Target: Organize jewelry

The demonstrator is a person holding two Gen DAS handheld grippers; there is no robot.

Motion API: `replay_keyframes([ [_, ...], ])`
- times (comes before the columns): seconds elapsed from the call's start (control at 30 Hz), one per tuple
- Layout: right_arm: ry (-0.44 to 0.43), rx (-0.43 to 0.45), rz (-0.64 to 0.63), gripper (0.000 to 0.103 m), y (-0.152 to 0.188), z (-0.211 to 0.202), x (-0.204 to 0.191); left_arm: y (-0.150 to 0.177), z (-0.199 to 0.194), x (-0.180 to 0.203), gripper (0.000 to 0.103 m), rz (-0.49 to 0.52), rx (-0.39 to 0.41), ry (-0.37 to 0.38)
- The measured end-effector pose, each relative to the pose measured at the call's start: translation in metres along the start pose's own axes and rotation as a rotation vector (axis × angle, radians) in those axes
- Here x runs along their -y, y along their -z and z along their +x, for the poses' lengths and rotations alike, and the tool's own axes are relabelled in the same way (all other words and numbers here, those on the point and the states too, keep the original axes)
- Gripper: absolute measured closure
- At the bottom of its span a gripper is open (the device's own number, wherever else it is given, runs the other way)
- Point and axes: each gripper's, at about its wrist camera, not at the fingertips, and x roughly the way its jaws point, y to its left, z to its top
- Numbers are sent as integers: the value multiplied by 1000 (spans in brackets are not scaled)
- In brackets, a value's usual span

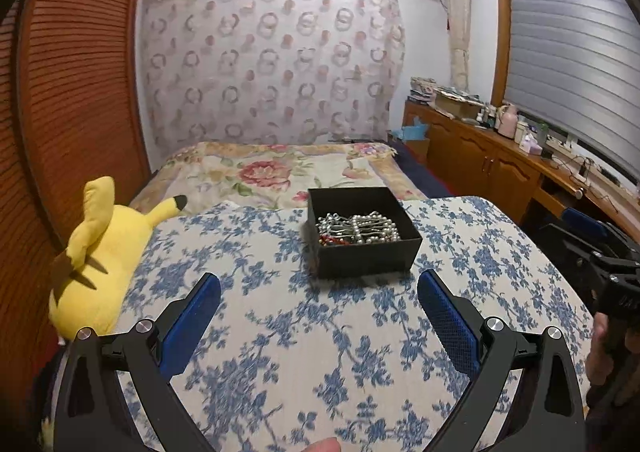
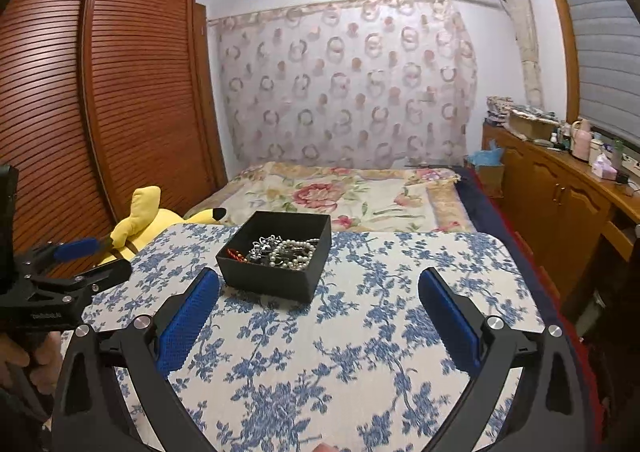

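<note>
Left gripper (image 1: 319, 288): jaws spread wide, nothing between the blue pads (image 1: 196, 322); it hangs above the cloth, short of the box and apart from it. In the right wrist view it shows at the left edge (image 2: 86, 258), a hand (image 2: 24, 364) on its grip.
Right gripper (image 2: 319, 288): jaws equally wide, empty; blue pads (image 2: 188, 322) over the cloth, the box just beyond and left of centre, not touched. In the left wrist view it sits at the right edge (image 1: 592, 248), well off the box.
Box (image 1: 366, 248): black, square, open-topped, lidless; stands flat on the cloth, toward its far edge. Seen again in the right wrist view (image 2: 276, 264).
Jewelry (image 1: 358, 228): tangled heap inside the box: pearl strands, silvery chain or clips, a bit of red at the near left corner. From the right (image 2: 286, 250) the pearls and the red piece (image 2: 234, 254) show too. Single pieces cannot be told apart.
Cloth (image 1: 280, 332): white with blue flowers, covering a flat surface with rounded corners.
Plush (image 1: 100, 252): yellow, with black-tipped ear, lying at the cloth's left edge.
Bed (image 1: 276, 168): floral cover, beyond the cloth.
Wardrobe (image 2: 100, 92): slatted brown doors, left.
Cabinet (image 1: 500, 160): wooden, along the right wall, clutter on top.
</note>
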Motion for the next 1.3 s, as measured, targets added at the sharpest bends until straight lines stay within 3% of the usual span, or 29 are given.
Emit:
replay_keyframes([
  [0.43, 17, 6, 15, 3, 10, -9, -2, 6, -16, -7, 8, -11, 14, -29],
  [1.3, 48, 2, 19, 3, 13, -7, 2, 10, -14, -4, 8, -4, 5, -14],
])
